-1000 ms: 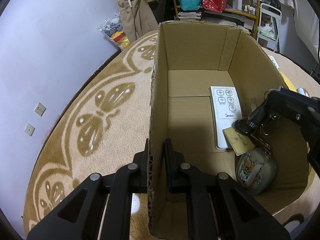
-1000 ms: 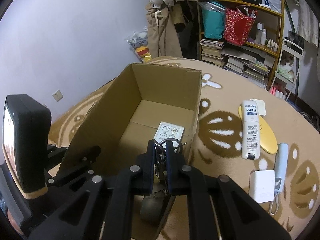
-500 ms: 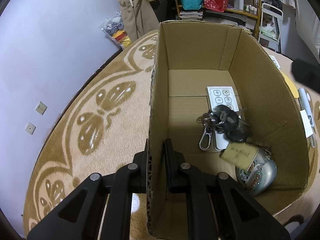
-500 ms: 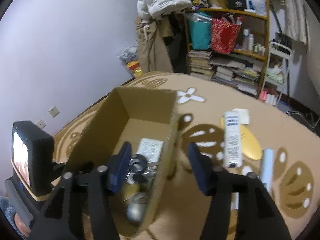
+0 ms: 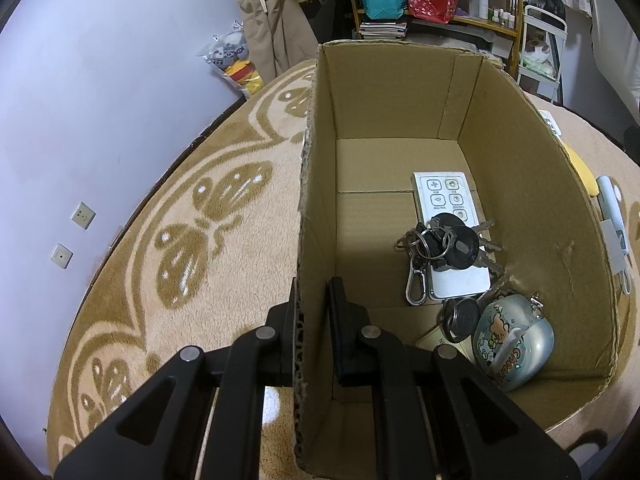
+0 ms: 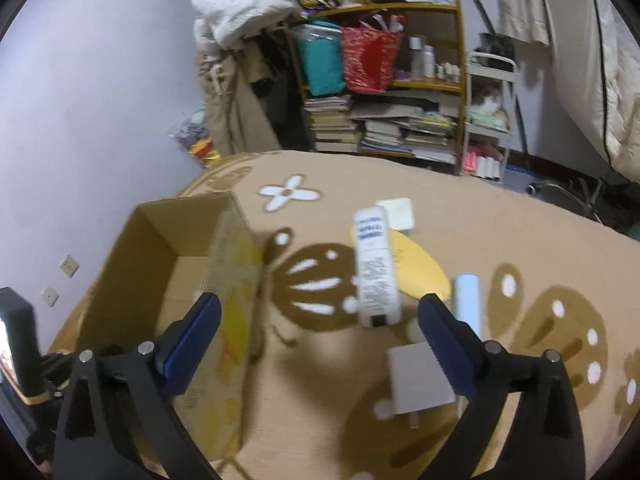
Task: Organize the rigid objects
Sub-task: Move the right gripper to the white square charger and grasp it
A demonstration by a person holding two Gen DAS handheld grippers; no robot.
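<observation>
My left gripper (image 5: 313, 300) is shut on the left wall of the open cardboard box (image 5: 316, 184). Inside the box lie a white remote (image 5: 448, 236), a bunch of keys (image 5: 444, 246) on top of it, and a round cartoon-printed case (image 5: 514, 340). My right gripper (image 6: 320, 320) is open and empty, above the carpet to the right of the box (image 6: 168, 280). Ahead of it lie a white tube (image 6: 376, 268), a yellow flat piece (image 6: 416, 268), a pale blue stick (image 6: 468, 300) and a white adapter block (image 6: 420, 378).
A small white square pad (image 6: 396, 212) lies past the tube. Bookshelves (image 6: 384, 92) and hanging clothes stand at the far edge of the patterned beige carpet (image 6: 500, 232). A wall with sockets (image 5: 72, 232) is at the left.
My right gripper opened and dropped the bunch of keys into the box, then pulled up and right, out over the carpet. My left gripper kept its hold on the box wall.
</observation>
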